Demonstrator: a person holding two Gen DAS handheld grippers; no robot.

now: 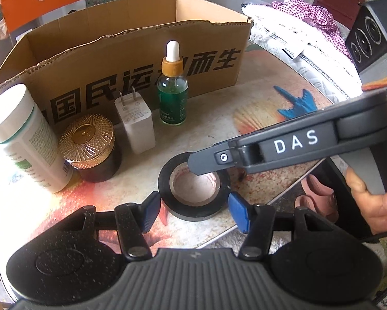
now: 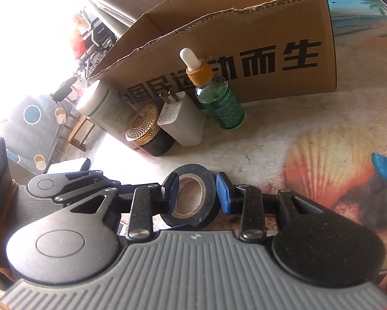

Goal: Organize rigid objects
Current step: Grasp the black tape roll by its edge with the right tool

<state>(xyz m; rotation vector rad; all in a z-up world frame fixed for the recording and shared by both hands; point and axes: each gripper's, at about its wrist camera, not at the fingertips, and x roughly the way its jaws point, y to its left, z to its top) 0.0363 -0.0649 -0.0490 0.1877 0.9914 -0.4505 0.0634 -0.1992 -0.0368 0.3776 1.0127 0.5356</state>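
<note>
A black roll of electrical tape [image 1: 196, 213] lies flat on the shell-printed bench [image 1: 247, 121], near its front edge and well in front of the other goods. The left gripper [image 1: 193, 206] brackets the roll from the near side, its blue-padded fingers [image 1: 238, 213] at middling width and pressed to the roll's opposite outer flanks. The right gripper [image 1: 193, 166], held in a person's hand [image 1: 379, 206], slants down from the right with its fingers [image 2: 223, 196] set narrow and its tip over the roll's cardboard core; whether it touches the tape cannot be told.

Behind the roll, four items stand in a row:
- a white wall charger [image 1: 135, 121] with prongs up
- a green glass dropper bottle [image 1: 172, 100] with amber collar and white bulb
- a dark jar with a ribbed gold lid [image 1: 88, 147]
- a tall white plastic bottle [image 1: 25, 134] at the far left

An open brown cardboard box [image 1: 141, 51] printed with black characters stands just behind the row. Pink patterned cloth [image 1: 309, 13] lies beyond the box's right corner.
</note>
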